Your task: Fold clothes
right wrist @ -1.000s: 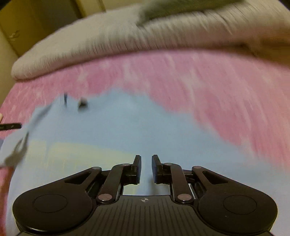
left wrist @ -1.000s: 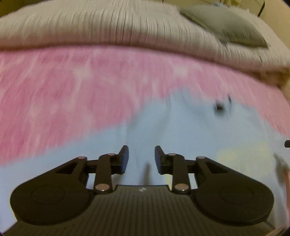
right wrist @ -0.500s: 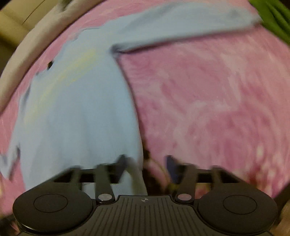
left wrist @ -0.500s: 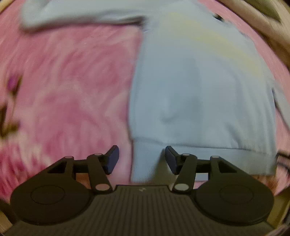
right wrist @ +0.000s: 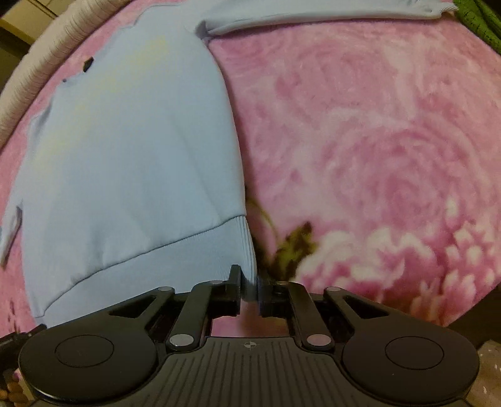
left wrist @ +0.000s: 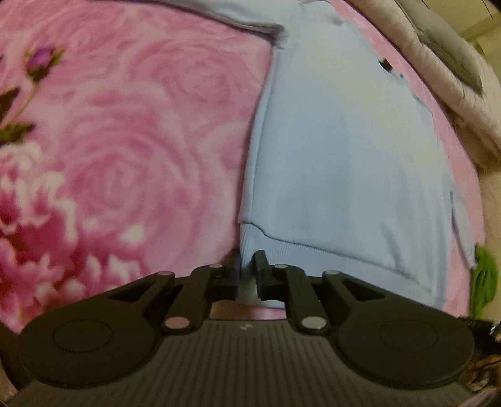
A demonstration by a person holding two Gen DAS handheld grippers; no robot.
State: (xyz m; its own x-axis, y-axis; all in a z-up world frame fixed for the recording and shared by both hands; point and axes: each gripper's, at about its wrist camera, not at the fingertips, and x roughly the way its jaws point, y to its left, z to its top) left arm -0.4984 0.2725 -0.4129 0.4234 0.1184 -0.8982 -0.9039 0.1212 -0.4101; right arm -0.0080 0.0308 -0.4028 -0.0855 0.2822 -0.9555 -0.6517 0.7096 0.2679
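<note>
Now both my claws are down at the ribbed hem of the light blue sweatshirt (left wrist: 338,150), which lies flat on the pink rose-print blanket (left wrist: 125,131) with its body running away from me and one sleeve (right wrist: 313,14) stretched out sideways at the far end. What worries me most is how little cloth I have: each claw sits right on a bottom corner, so if I lift briskly the hem could slide out of one side and the fold would go crooked. I may also have caught only the top layer, in which case the front would peel away from the back when I raise it; I cannot tell from here how many layers are between the pads. The plush blanket could drag on the fabric too, and the outstretched sleeve may trail and bunch as the hem travels up. My left claw (left wrist: 247,269) is closing, almost together, with the hem's left corner (left wrist: 250,241) pinched in the narrow gap. My right claw (right wrist: 249,281) is closing as well, nearly together, with the hem's right corner (right wrist: 244,250) caught between its pads. A green cloth (right wrist: 476,18) lies at the blanket's edge, well apart from the sweatshirt's body.
</note>
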